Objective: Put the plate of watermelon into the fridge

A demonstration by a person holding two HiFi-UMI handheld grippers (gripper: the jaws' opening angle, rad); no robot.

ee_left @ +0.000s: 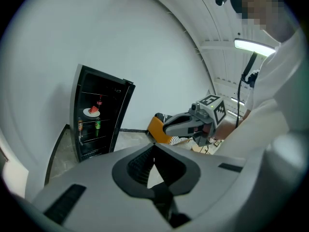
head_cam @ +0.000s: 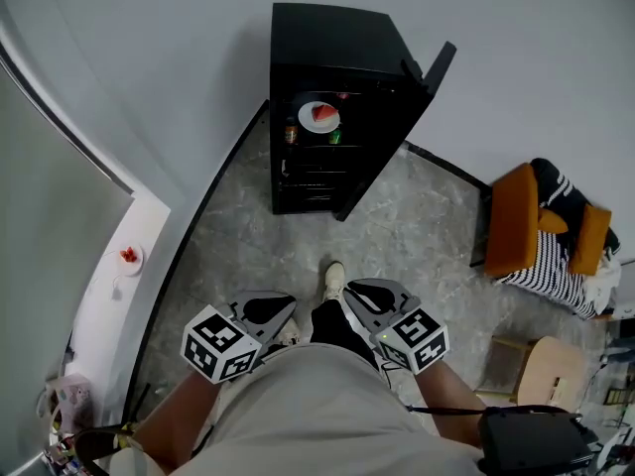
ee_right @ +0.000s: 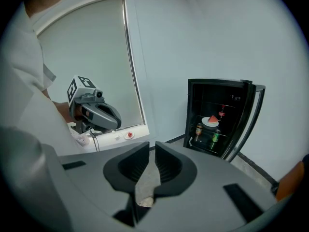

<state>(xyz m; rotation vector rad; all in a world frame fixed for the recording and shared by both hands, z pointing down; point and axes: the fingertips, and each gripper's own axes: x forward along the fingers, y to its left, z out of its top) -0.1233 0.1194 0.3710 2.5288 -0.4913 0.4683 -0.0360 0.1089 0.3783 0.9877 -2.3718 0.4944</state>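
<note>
The plate of watermelon stands on an upper shelf inside the black fridge, in the upper middle of the head view. Just under it I see two cans, one dark and one green. The fridge door is open and swings out to the right.

The fridge stands in a corner against a plain white wall, on a grey stone-pattern floor that fills the centre of the frame. At the left edge there is a white window sill with a small plate on it. At the right an orange seat carries a striped cloth, and below it there is a wooden stool.

Both grippers are low in the frame, near my body and well apart from the fridge. My left gripper has its fingers pressed together, with nothing in them. My right gripper has its fingers almost together, only a thin slit between them, and it is empty too.

The lower shelves of the fridge are too dark to read. The red things on the small plate are too small to name. The clutter in the lower corners is cut off by the frame.
</note>
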